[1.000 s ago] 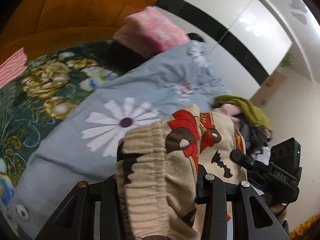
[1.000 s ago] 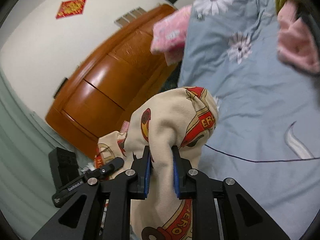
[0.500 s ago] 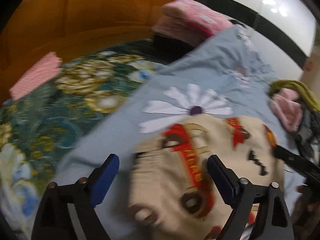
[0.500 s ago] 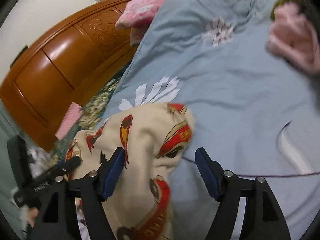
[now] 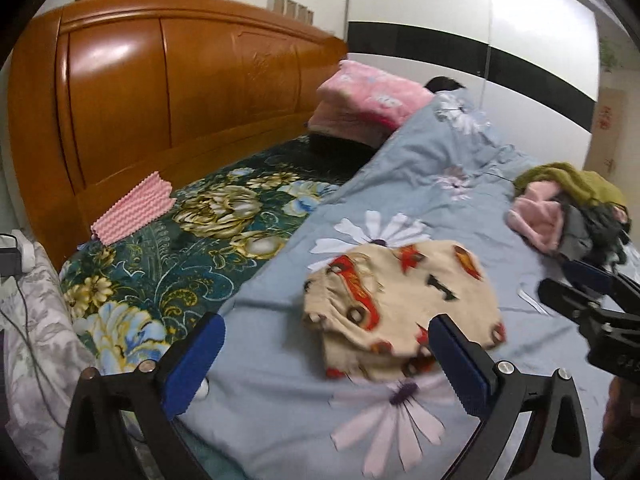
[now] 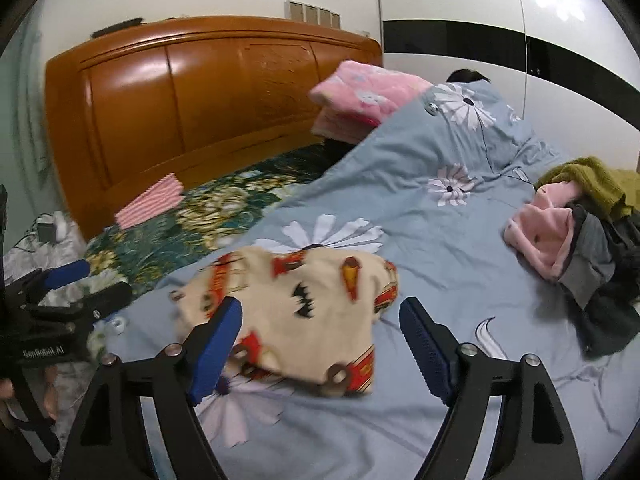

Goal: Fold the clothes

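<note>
1. A second ago both claws pinched the cream garment with red car prints (image 5: 404, 304) and held it up off the bed; now it lies in a loose folded bundle on the blue flowered quilt (image 5: 420, 184), free of both.
2. The left claw (image 5: 326, 360) has let go: its jaws are opening, very wide, and nothing is pressed between the blue pads (image 5: 192, 364). The garment lies just beyond them, its near edge close to the right-hand pad.
3. The right claw (image 6: 320, 346) has also let go: its jaws are opening, wide but less so than the left, and they grip nothing. The garment's near edge sits between and just past the fingertips.
4. Both views have swung from tilted, close looks at cloth to a level look along the bed, with the wooden headboard (image 5: 180, 92) across the back.
5. Edges: the quilt's left edge runs diagonally beside a dark green flowered blanket (image 5: 192, 240), on which a pink ribbed cloth (image 5: 132, 212) lies near the headboard.
6. A pink pillow (image 5: 372, 96) rests at the head of the quilt.
7. A pile of clothes (image 6: 580, 232), pink, olive and dark, crowds the right side, well apart from the garment.
8. Open quilt lies between garment and pile, and more toward the pillow.
</note>
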Tool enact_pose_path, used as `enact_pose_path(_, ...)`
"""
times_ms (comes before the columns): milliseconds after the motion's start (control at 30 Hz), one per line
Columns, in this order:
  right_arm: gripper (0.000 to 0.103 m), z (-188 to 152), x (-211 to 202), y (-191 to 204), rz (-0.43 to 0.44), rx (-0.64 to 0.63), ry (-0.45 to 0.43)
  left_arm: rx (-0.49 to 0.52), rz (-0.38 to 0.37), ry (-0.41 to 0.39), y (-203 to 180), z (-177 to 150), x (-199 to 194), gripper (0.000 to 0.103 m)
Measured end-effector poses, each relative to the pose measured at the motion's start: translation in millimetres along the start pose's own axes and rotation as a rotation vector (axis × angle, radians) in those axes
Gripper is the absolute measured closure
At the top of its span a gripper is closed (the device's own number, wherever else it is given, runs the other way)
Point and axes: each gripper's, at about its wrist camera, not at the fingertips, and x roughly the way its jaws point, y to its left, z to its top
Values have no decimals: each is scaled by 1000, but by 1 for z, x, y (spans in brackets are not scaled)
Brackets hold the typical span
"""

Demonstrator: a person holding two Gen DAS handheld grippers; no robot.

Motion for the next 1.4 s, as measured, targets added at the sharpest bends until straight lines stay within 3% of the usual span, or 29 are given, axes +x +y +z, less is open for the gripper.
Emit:
enact_pose_path(267,21,-32,-8,23,41,13,66,32,-23,57,-5,-38,-19,0)
enact_pose_path(433,21,-50,-4,30,22,-4,104,4,-43,90,3,-51,-15,0)
enact_pose_path(700,21,-62,1,19,24,33,135,21,-62,86,-7,-53,-7,0)
enact_pose_path(900,21,-62,-4,13,17,27,110,12,-135,119,-20,-50,8,0)
enact_pose_path(1400,21,-62,-2,10,3,4,104,47,-124,84,-38,-43,11,0)
